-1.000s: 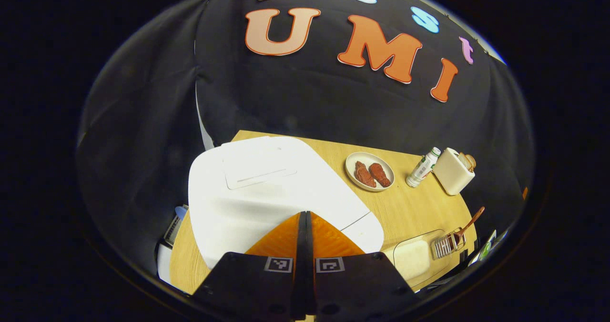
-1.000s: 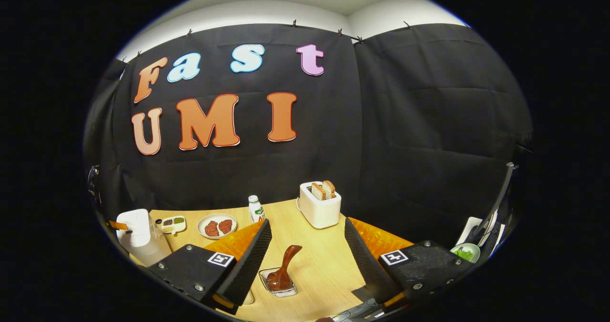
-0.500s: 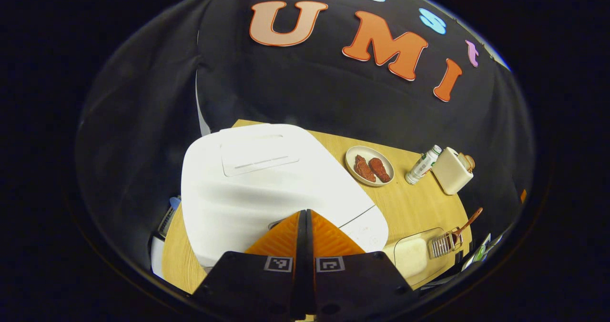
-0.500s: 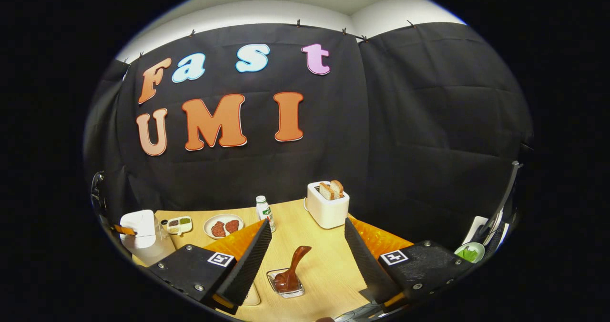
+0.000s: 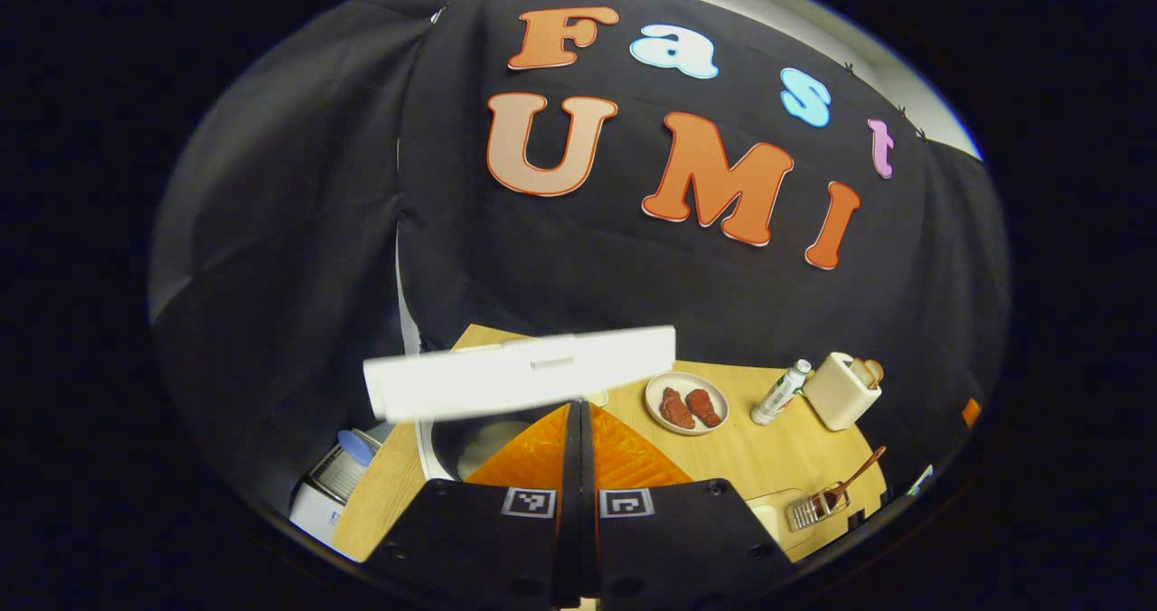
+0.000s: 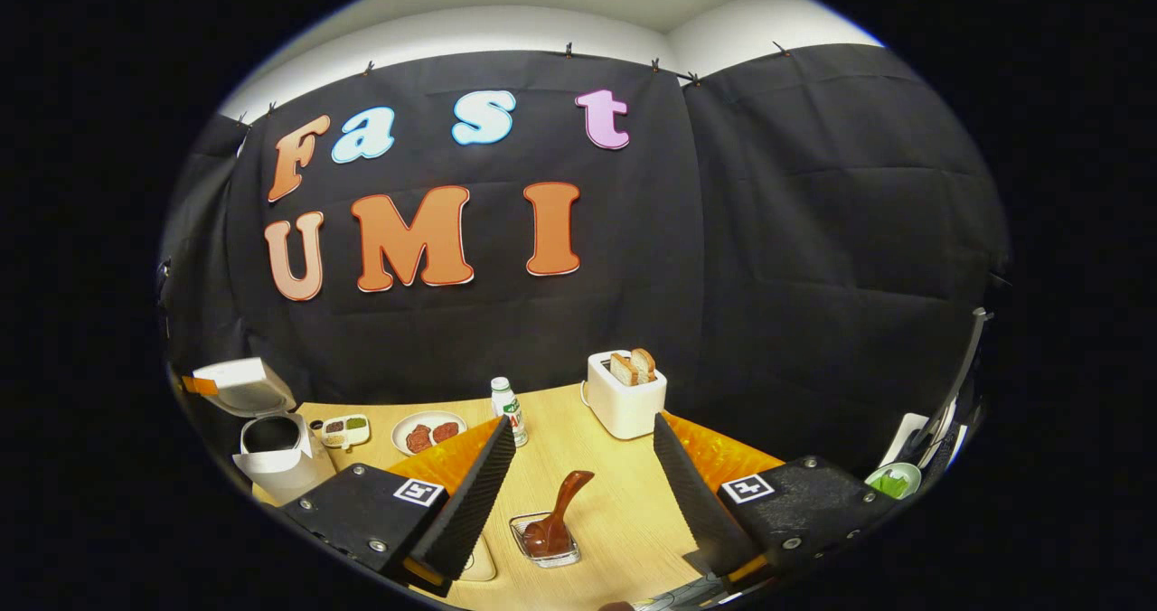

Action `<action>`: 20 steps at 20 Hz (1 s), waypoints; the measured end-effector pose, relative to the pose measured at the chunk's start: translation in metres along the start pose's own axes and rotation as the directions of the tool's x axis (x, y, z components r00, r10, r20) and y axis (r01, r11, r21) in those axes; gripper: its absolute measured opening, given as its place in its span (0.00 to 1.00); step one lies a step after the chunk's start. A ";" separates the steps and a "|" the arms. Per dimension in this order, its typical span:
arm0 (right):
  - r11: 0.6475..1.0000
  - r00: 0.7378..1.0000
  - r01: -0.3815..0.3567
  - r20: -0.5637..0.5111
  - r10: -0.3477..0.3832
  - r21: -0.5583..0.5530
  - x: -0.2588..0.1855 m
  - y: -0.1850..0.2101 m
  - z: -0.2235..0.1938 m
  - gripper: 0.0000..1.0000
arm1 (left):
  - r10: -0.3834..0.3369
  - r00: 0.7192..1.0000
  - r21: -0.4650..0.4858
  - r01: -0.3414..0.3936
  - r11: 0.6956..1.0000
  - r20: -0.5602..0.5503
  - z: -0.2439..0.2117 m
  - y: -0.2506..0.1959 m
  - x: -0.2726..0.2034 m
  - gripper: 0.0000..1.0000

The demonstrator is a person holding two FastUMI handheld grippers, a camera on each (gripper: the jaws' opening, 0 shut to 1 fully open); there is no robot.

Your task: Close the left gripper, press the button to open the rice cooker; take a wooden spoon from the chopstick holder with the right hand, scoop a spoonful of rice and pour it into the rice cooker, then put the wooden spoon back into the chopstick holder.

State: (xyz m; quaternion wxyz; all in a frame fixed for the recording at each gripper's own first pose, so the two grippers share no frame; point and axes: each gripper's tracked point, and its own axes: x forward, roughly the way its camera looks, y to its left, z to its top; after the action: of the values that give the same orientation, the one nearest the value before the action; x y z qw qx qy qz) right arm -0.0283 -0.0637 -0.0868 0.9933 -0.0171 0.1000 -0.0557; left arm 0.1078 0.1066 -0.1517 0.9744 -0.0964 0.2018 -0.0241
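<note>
The rice cooker (image 6: pixel 271 444) stood at the left end of the wooden table (image 6: pixel 624 512) with its lid (image 5: pixel 520 382) sprung up, the dark inner pot (image 5: pixel 479 435) showing below it. The left gripper (image 5: pixel 579 426) hung just in front of the cooker's opening, its fingers clenched together with nothing between them. Well to the right of the cooker, the wooden spoon (image 6: pixel 556 516) leaned in the chopstick holder (image 6: pixel 545 539) (a small wire basket), handle tilted up to the right. The right gripper (image 6: pixel 583 480) hovered above that holder, jaws spread wide and released, touching nothing. Between the cooker and the white toaster (image 6: pixel 625 394) sat a small condiment tray (image 6: pixel 344 429), a plate of meat (image 6: pixel 427 432) and a small bottle (image 6: pixel 508 408).
</note>
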 end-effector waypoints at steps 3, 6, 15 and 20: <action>0.999 0.999 -0.035 0.030 0.035 0.005 -0.003 0.008 0.004 0.96 | -0.013 0.999 -0.011 0.013 1.000 0.041 0.011 -0.005 -0.024 0.04; 0.999 0.998 -0.042 0.041 0.042 -0.011 -0.002 0.011 0.001 0.96 | -0.021 0.996 -0.012 0.022 1.000 0.089 0.025 -0.006 -0.046 0.04; 0.996 0.997 -0.083 0.003 0.083 0.036 0.009 0.016 -0.033 0.96 | 0.094 0.958 0.025 -0.104 0.994 0.271 0.067 0.016 -0.090 0.05; 0.995 0.993 -0.094 -0.068 0.097 0.043 0.032 0.018 -0.073 0.96 | 0.069 0.952 0.058 -0.090 0.994 0.300 0.072 0.007 -0.105 0.29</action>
State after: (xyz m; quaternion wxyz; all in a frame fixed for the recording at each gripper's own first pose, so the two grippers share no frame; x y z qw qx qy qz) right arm -0.0098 -0.0516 -0.1656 0.9908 0.0096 0.1345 -0.0108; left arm 0.0406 0.1355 -0.0480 0.9966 -0.0562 0.0558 0.0229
